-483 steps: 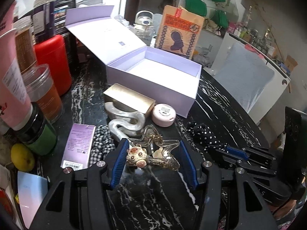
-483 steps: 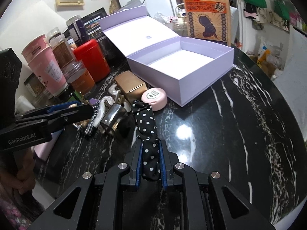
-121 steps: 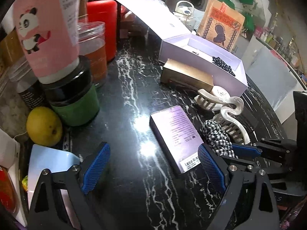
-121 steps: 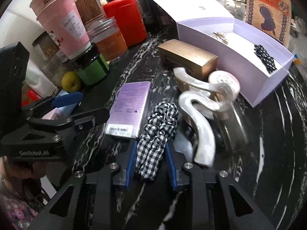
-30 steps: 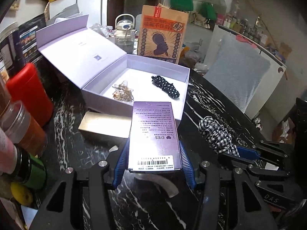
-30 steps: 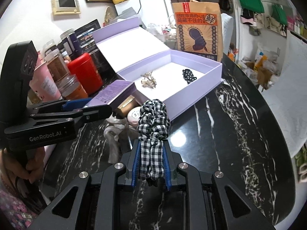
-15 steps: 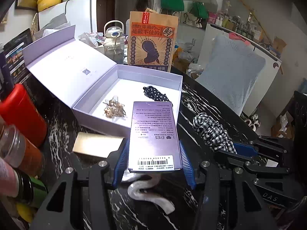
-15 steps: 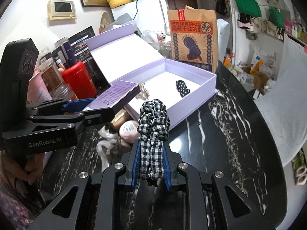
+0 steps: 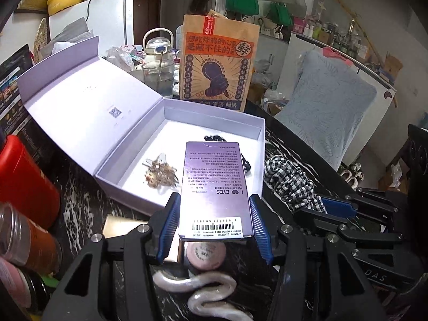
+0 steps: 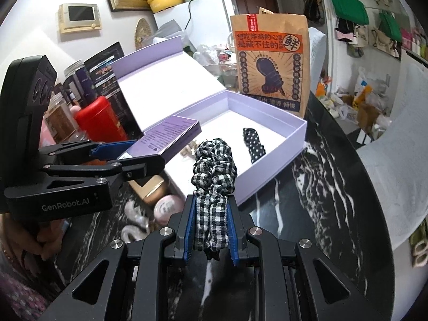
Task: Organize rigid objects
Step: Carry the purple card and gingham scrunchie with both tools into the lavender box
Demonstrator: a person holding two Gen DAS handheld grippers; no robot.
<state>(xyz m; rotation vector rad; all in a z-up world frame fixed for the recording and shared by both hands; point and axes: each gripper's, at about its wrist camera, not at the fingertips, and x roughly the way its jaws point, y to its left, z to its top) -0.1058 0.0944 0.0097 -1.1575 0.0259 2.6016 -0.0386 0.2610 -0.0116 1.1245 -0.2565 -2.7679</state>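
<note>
My left gripper [image 9: 214, 222] is shut on a flat purple carton [image 9: 215, 187] and holds it in the air over the near wall of the open lilac box [image 9: 128, 190]. The carton also shows in the right wrist view [image 10: 171, 136]. My right gripper [image 10: 210, 230] is shut on a black-and-white checked scrunchie [image 10: 214, 179], held above the table just short of the lilac box [image 10: 275, 171]. Inside the box lie a gold star hair clip [image 9: 160, 172] and a polka-dot scrunchie [image 10: 252, 140].
On the black marble table [image 10: 321, 187] below lie a pearly wavy hair claw [image 9: 211, 289], a round pink compact [image 9: 206, 254] and a gold box [image 9: 117, 224]. A red canister [image 9: 24, 182] and jars stand left. A brown paper bag [image 9: 218, 64] stands behind the box.
Both grippers have moved forward toward the lilac box with their loads. The purple carton now overlaps the box's near wall and hides part of the polka-dot scrunchie.
</note>
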